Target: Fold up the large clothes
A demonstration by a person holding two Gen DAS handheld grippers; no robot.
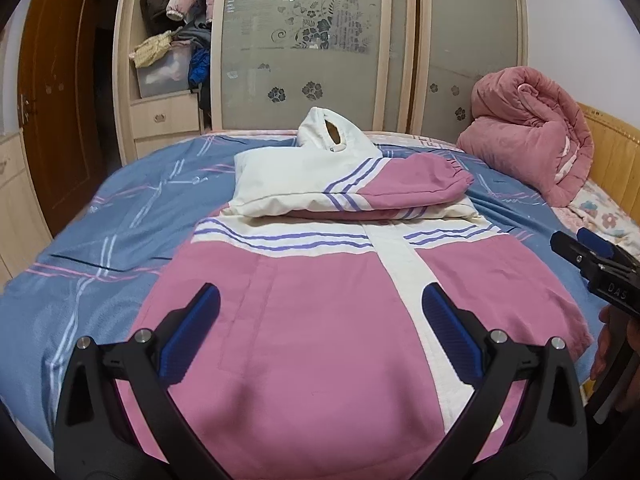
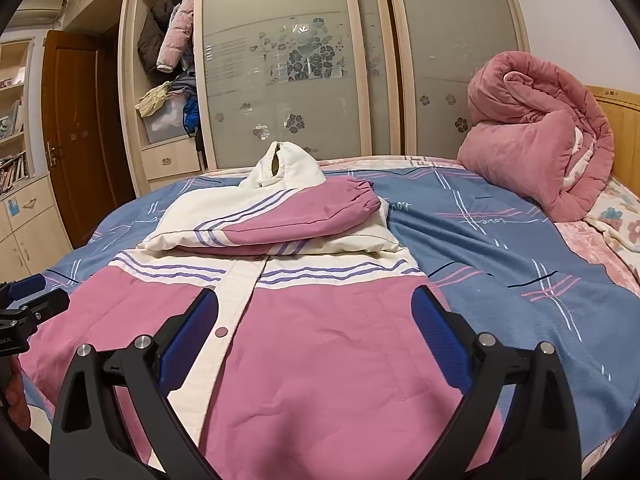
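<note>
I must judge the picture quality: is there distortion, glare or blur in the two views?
Left wrist view: strong fisheye bending, dark corners; the wardrobe curves; the jacket is sharp, with a soft shadow near the left hand-held gripper. Right wrist view: same bending, a bright reflection atop the wardrobe glass, jacket sharp, the right hand-held gripper slightly soft.

Jacket (image 1: 320, 320) lies on bed (image 1: 100, 220); quilt (image 1: 528, 140) behind, right.
</note>
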